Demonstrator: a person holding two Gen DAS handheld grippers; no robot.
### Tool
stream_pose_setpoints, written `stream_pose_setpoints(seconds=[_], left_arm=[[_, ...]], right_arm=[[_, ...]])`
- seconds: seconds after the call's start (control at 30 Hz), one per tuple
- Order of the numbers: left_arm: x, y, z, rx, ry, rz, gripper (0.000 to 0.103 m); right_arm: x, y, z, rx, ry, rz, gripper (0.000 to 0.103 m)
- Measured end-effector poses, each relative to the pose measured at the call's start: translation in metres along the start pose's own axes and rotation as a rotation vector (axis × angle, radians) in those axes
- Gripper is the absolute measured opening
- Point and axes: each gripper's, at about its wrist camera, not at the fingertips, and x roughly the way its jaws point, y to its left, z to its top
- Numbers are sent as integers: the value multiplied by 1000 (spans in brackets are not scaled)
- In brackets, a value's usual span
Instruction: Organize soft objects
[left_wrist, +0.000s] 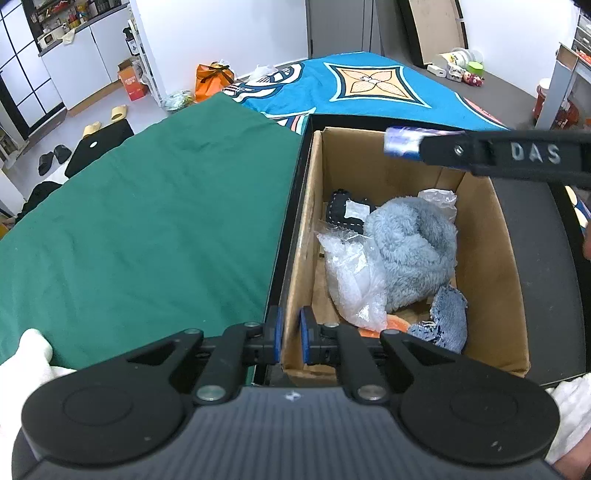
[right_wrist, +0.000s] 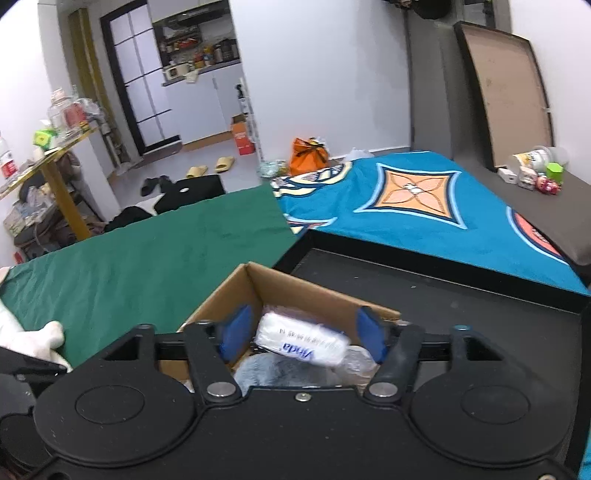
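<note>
A cardboard box stands in a black tray and holds a fluffy light-blue cloth, a clear plastic bag, a dark knitted piece and a blue rag. My left gripper is shut on the box's near left wall. My right gripper is open above the box; a white Vinda tissue pack sits loose between its fingers, over the fluffy cloth. In the left wrist view the right gripper's finger reaches over the box's far edge.
A green cloth covers the surface left of the box. A blue patterned blanket lies beyond. The black tray spreads to the right of the box. White fabric lies at the left edge. The floor beyond has slippers and bags.
</note>
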Motion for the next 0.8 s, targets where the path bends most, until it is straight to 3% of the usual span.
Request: stream_pose_setpoints(seconds=[0.43,0.67,0.8], left_arm=[[-8,-3,-1,-1,-23,-22,10],[-23,0,3,-9,-51,-37,13],[-28,-1,7,-13,-49,-35,14]], right_arm=[[-50,-19,-13,82,1,-74,70],[-72,-25,-23,145,4,-90,76],[-85,-29,-29,179,12,-100,86]])
